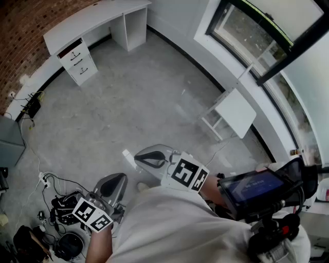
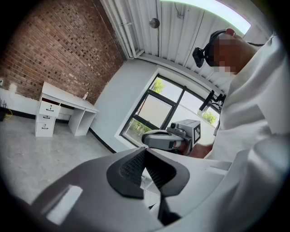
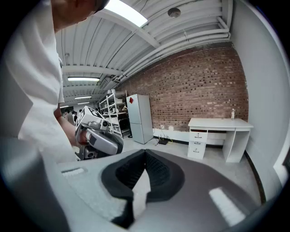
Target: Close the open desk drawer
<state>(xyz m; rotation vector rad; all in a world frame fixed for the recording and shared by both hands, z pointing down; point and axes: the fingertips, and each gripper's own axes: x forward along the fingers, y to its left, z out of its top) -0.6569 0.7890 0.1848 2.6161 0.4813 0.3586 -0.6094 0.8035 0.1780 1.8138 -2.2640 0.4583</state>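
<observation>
White desk [image 1: 95,24], top drawer [image 1: 70,50] ajar, stands well beyond your left gripper [image 1: 114,184] and right gripper [image 1: 146,156], both clenched empty.

I stand in a bare, lab-like office in an industrial building. A brick wall [image 1: 20,46] runs behind a white desk [image 1: 87,23] with drawers [image 1: 78,61], set in a corner of the grey concrete floor [image 1: 128,102]. Large dark-framed windows [image 1: 257,36] line one side, with a small white table [image 1: 235,112] beside them. Cables [image 1: 64,203] lie tangled at the floor's edge near me. Overhead is a ribbed metal ceiling [image 3: 190,22] with pipes [image 3: 181,45] and strip lights [image 3: 127,12]. Metal shelves [image 3: 111,108] and a grey cabinet [image 3: 142,118] stand along the brick wall.
</observation>
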